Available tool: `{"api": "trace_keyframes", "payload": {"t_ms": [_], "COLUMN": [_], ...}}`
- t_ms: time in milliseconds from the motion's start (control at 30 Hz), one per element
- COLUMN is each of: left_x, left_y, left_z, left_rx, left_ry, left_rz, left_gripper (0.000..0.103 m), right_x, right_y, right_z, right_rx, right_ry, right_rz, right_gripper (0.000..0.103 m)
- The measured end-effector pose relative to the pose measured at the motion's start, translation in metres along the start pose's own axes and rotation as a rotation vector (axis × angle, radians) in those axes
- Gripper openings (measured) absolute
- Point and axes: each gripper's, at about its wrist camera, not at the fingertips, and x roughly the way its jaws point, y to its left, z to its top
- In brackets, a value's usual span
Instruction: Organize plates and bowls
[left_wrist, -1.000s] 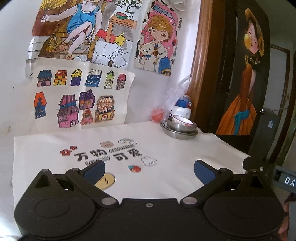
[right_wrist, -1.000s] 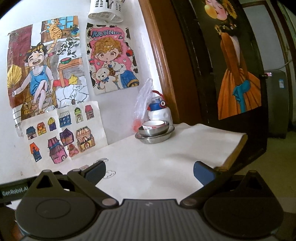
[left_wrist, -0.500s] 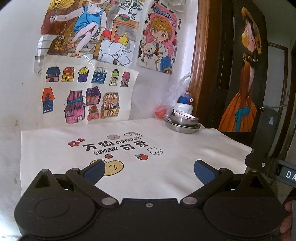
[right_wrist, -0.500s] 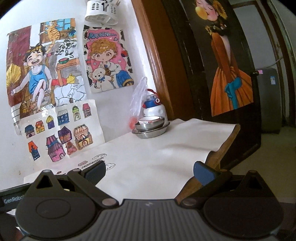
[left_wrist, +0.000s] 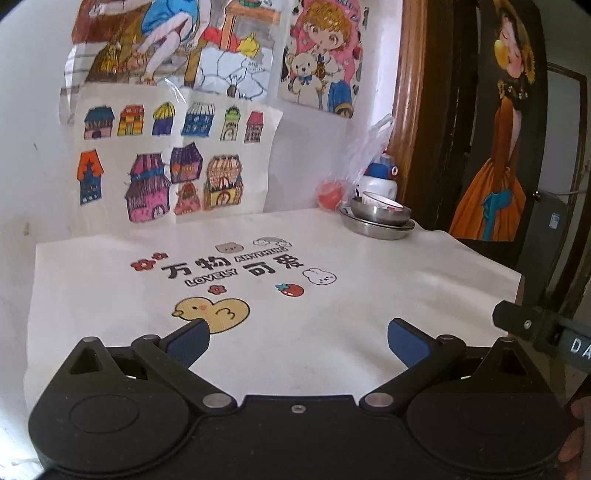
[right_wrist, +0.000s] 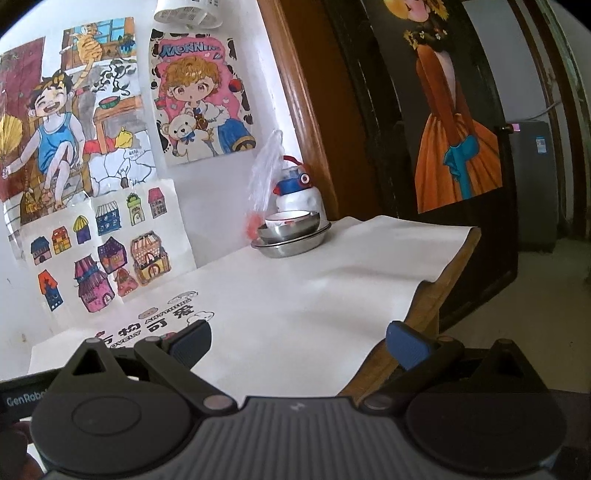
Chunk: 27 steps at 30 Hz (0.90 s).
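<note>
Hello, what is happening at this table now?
A person holds two grippers over a cloth-covered table. The left gripper and right gripper are both open and empty. The dishes sit nested in the far corner: a small white bowl in a steel bowl on steel plates. Nothing is being touched.

Shiny steel plate (left_wrist: 376, 229), glossy steel bowl (right_wrist: 291, 230), matt cloth table cover (left_wrist: 332, 295), varnished wood doorframe (right_wrist: 295, 110)

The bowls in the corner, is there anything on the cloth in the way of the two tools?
Nothing visible. The bowls sit stacked on a metal plate in the far corner. Between them and both the left tool and the right tool, only bare cloth shows.
</note>
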Motion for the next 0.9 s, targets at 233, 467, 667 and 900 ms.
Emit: {"api": "trace_keyframes", "payload": {"t_ms": [233,467,667,900], "left_x": [0.018,0.022,0.025,0.029], "left_y": [0.0,0.0,0.002,0.008], "left_z": [0.002,0.003,0.004,0.003], "left_rx": [-0.029,-0.043,-0.053,-0.096], "left_ry": [0.034,0.038,0.048,0.059], "left_rz": [-0.007,0.004,0.004,-0.023], "left_gripper": [0.102,0.102,0.102,0.102], "right_x": [0.012,0.019,0.023,0.025], "right_y": [0.004,0.004,0.002,0.005], "right_z": [0.004,0.006,0.005,0.004], "right_rx": [-0.008,-0.004,-0.001,-0.011], "right_ry": [0.007,0.009,0.012,0.01], "right_rz": [0.006,0.004,-0.008,-0.013], "right_gripper": [0.103,0.103,0.103,0.103]}}
